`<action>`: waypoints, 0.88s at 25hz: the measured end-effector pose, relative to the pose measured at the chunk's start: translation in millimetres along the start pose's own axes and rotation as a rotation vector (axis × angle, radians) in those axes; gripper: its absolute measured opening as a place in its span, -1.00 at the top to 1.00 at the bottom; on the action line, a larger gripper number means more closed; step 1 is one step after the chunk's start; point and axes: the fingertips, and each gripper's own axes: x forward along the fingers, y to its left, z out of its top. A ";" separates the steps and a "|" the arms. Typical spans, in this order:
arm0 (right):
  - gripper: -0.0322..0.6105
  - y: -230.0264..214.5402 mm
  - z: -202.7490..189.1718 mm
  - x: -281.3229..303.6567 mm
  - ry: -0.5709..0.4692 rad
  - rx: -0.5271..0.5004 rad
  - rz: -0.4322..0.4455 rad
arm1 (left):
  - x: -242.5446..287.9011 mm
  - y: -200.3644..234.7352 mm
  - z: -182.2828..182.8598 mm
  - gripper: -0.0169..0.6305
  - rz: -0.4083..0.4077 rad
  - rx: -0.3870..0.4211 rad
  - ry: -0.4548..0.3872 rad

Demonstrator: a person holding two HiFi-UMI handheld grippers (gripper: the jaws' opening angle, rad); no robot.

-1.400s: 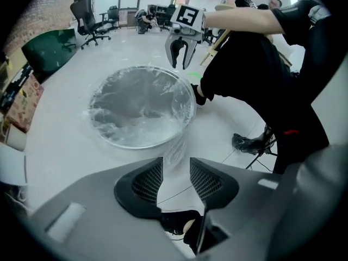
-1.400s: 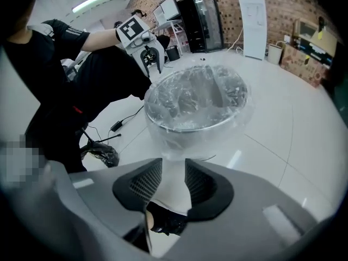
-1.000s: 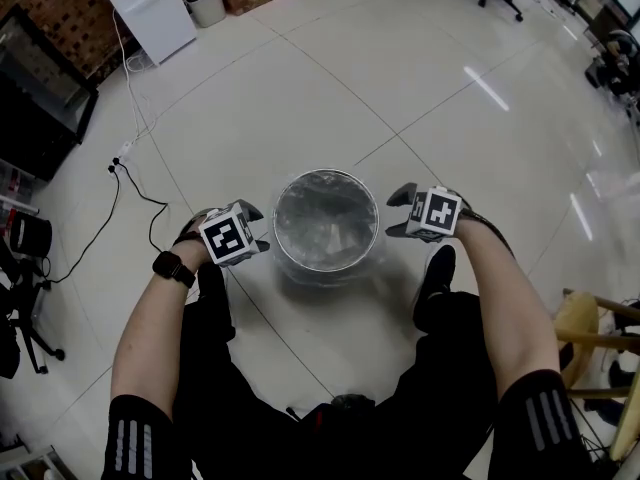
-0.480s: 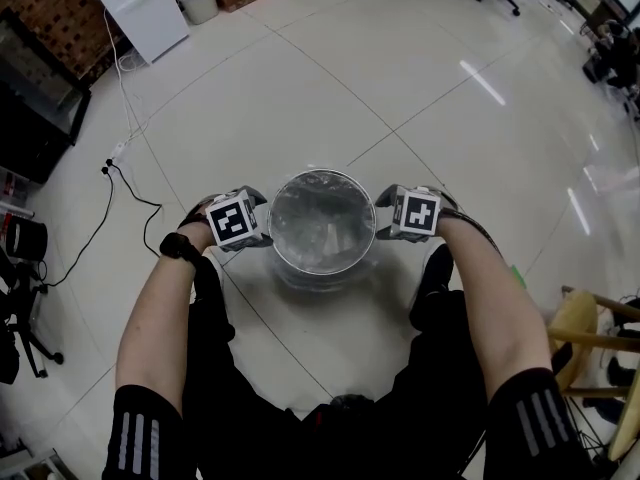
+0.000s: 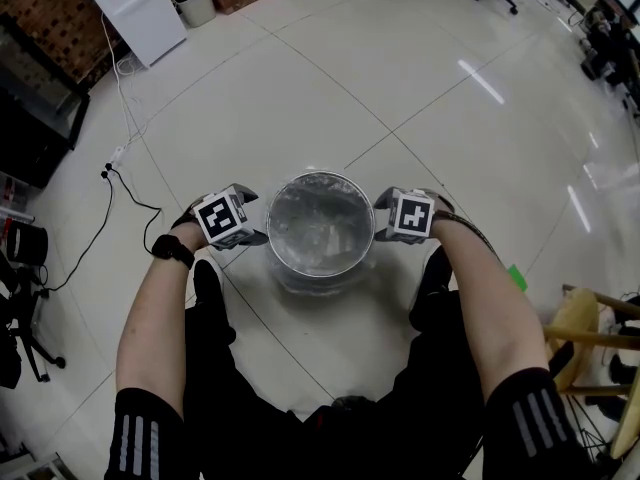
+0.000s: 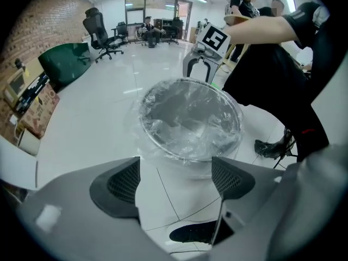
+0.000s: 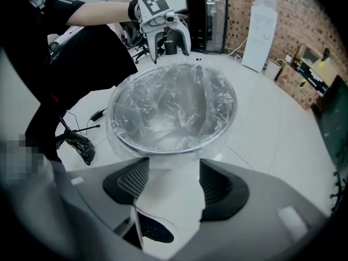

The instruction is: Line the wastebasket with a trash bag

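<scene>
Two grippers, both spread wide, jaws just been opening, nothing pinched. The left gripper [image 6: 175, 167] is at 9 o'clock of the wastebasket [image 5: 320, 176] and the right gripper [image 7: 173, 170] at 3 o'clock, each just outside the rim. Only white floor tile [image 5: 420, 98] shows between each pair of jaws.

Gripper views show the pads and the trash bag [image 5: 320, 228] skirt hanging down the outer wall, just past the tips. Head view doesn't show that. Head view alone gives both grippers at once, plus the bag running down inside. Left gripper view adds people [image 6: 247, 1] standing far off.

The bag is clear and crinkled, folded over the whole rim. The basket is round and upright, with shoes [image 5: 437, 268] at 5 and 7 o'clock and a black cable [image 5: 125, 200] toward 9.

Count: one wastebasket, one bag, two grippers, two marker cubes [image 5: 222, 218].
</scene>
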 end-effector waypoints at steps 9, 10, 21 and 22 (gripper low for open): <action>-0.02 1.6 2.8 -38.8 -0.036 0.028 0.007 | -43.5 60.4 38.4 0.36 0.169 -0.240 -0.251; -0.01 1.9 5.6 -42.0 -0.042 0.028 0.008 | -42.7 68.8 41.8 0.54 0.183 -0.293 -0.279; 0.02 31.7 12.5 -46.1 -0.057 0.048 0.142 | -1.9 92.7 74.4 0.52 0.090 -0.489 -0.311; 0.02 32.5 11.1 -44.6 -0.054 0.055 0.147 | 2.4 92.1 76.8 0.49 0.085 -0.475 -0.297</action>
